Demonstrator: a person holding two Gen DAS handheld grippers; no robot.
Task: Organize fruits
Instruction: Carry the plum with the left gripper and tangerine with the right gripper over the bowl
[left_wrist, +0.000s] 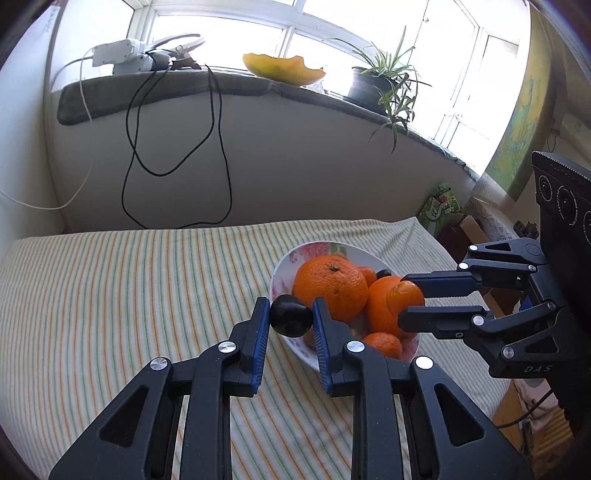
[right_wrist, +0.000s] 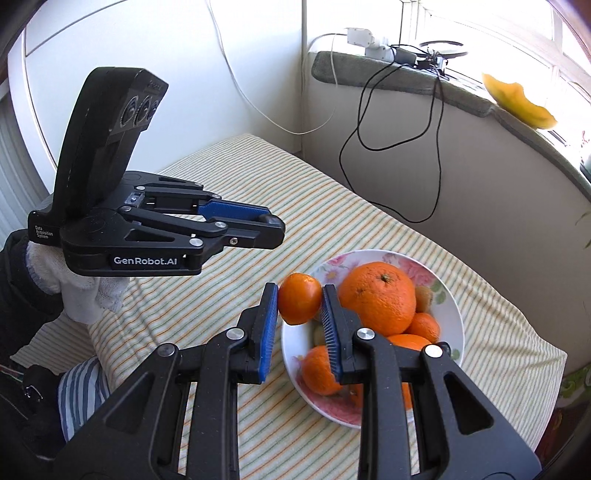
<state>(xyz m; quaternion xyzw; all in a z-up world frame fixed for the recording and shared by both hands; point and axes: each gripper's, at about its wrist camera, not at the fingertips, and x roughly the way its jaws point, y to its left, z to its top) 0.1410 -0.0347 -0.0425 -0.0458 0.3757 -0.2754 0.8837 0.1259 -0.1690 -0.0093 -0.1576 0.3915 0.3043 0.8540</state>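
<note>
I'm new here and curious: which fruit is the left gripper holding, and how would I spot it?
Find the flowered white bowl on the striped cloth. At its near-left rim, the left gripper pinches a small dark purple plum. It is the only dark fruit held; everything around it is orange.

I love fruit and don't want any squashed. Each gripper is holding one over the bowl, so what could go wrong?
1. The dark plum sits only at the tips of the left gripper, so it might slip and roll across the striped cloth.
2. The right gripper pinches a small tangerine; a hard squeeze could bruise it.
3. The two grippers are close together above the flowered bowl, so they might bump.
</note>
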